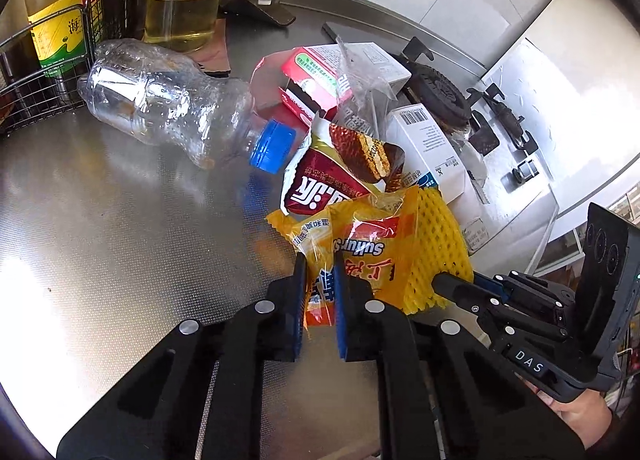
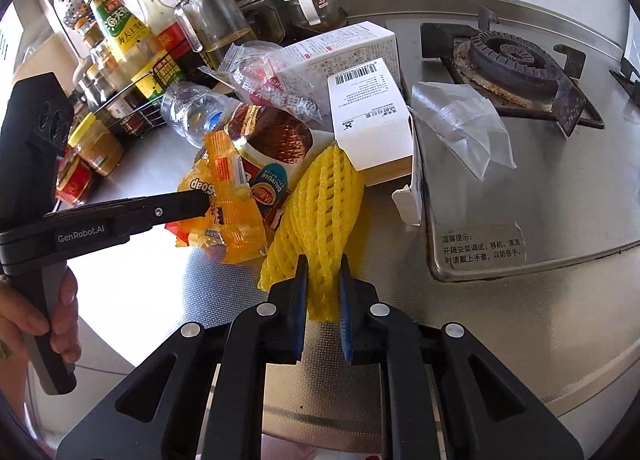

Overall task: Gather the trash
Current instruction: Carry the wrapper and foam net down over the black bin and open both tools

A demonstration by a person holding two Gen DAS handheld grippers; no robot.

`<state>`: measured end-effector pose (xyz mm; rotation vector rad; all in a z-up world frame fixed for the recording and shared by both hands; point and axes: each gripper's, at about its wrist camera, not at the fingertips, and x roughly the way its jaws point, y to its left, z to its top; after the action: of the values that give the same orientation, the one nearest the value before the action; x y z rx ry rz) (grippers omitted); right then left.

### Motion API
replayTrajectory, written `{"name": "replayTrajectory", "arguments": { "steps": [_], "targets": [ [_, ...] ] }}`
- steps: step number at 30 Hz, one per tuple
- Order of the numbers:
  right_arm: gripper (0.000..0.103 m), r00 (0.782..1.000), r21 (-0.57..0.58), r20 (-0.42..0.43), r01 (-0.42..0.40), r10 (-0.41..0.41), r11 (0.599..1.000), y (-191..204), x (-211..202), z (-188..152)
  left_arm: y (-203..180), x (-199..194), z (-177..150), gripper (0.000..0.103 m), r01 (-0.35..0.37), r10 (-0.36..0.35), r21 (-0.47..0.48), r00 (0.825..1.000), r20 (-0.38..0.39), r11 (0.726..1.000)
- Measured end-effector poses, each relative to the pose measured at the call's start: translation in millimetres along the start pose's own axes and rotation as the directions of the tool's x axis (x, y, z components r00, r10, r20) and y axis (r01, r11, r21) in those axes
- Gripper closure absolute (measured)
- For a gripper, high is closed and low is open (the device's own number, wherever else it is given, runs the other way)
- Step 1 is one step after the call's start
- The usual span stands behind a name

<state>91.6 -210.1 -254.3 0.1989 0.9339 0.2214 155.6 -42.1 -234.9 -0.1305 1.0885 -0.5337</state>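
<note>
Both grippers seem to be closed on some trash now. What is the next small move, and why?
Probably lift both hands a little, straight up. The left gripper is shut on the orange snack wrapper, and the right gripper is shut on the yellow foam net. Both pieces still lie against the pile beside the white box, so a slow lift should free them.

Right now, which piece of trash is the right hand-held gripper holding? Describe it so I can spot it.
On the steel counter, find the trash pile left of the gas burner. At its near edge, below the white barcode box, lies the yellow foam net: the only latticed item.
</note>
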Motion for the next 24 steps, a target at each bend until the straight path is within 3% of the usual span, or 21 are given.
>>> {"name": "replayTrajectory", "arguments": {
  "steps": [5, 13, 24],
  "targets": [
    [0.089, 1.0, -0.008, 0.022, -0.007, 0.007, 1.0, 0.7, -12.5, -5.7, -6.5, -11.4, -9.2, 0.099, -0.002, 0.002, -0.006, 1.0, 0.02, 1.0],
    [0.09, 0.998, -0.049, 0.053, -0.036, 0.039, 0.998, 7.7, -40.1, -20.5, -18.1, -46.7, -28.8, 0.099, -0.031, 0.032, -0.02, 0.996, 0.079, 0.999],
    [0.09, 0.994, -0.099, 0.062, -0.084, 0.091, 0.991, 20.9, -81.4, -66.6, -36.9, -92.9, -92.2, 0.099, -0.061, 0.068, -0.064, 0.99, 0.122, 0.996]
  ]
}}
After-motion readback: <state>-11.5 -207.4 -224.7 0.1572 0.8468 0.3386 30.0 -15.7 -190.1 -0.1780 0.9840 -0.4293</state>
